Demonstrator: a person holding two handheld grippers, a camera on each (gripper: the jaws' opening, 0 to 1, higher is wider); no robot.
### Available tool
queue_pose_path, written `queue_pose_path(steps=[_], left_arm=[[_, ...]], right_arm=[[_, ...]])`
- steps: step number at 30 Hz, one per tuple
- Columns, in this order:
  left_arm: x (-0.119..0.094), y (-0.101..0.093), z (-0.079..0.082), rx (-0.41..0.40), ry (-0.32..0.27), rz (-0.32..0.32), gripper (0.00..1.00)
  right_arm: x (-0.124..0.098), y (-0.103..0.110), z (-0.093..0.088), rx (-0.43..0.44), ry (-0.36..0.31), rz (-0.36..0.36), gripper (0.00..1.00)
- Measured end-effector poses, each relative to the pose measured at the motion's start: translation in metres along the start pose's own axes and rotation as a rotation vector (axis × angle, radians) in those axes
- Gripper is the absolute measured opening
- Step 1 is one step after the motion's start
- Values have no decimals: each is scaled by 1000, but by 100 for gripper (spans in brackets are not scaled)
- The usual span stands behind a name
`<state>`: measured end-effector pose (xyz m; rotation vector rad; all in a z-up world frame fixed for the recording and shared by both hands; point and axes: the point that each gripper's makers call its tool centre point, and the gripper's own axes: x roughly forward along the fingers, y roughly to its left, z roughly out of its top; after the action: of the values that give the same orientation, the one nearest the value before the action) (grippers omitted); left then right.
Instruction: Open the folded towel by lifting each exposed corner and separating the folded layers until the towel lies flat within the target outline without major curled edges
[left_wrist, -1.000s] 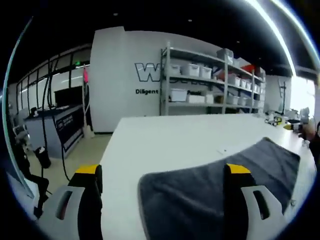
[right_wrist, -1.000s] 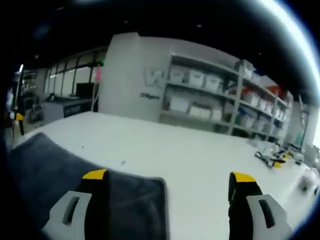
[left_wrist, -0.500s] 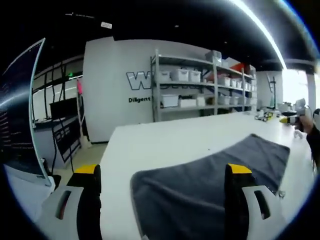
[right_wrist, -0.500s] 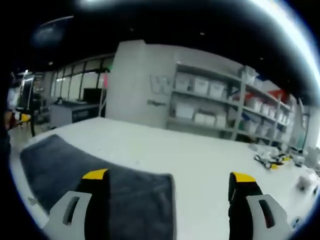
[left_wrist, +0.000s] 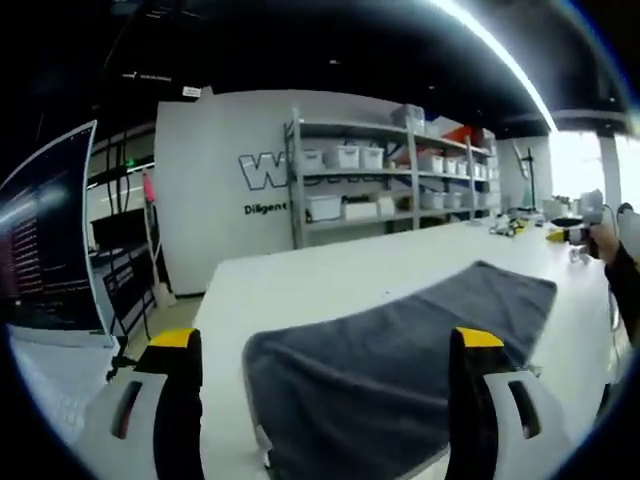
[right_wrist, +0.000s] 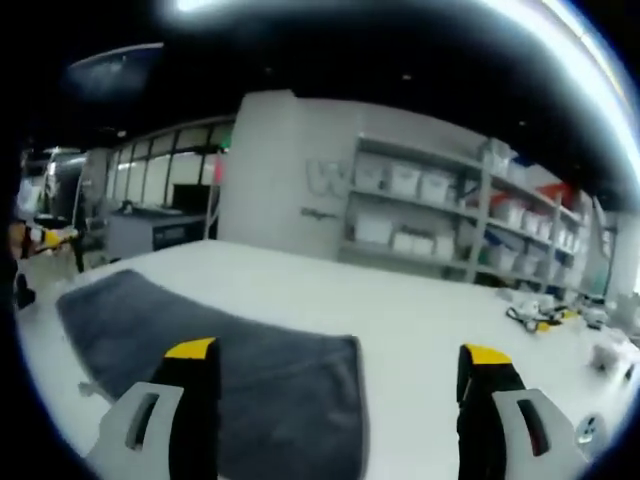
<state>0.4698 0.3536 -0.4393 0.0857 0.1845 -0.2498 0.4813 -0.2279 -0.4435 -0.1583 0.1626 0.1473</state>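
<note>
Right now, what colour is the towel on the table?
Dark grey towel, plain, no pattern; it shows best in the left gripper view.

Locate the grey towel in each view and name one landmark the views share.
Left gripper view: grey towel lies on the white table, from lower centre toward the right.
Right gripper view: grey towel lies lower left to centre.
Shared landmark: metal shelving with white bins.

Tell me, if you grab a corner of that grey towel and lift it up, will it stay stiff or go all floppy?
Probably floppy: the grey towel lies limp and follows the white table, so a lifted corner should droop. Its fuzzy-looking surface likely grips rather than slips. It looks thin, so probably light.
</note>
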Motion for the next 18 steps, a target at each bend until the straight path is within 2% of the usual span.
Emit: queue_pose_path(steps=[10, 18], left_arm=[[-49, -33, -9, 23, -30, -23, 100], [-83, -47, -4, 39, -73, -20, 100]], right_arm=[[-49, 34, -6, -3, -30, 37, 99], [-78, 41, -14, 5, -40, 30, 99]])
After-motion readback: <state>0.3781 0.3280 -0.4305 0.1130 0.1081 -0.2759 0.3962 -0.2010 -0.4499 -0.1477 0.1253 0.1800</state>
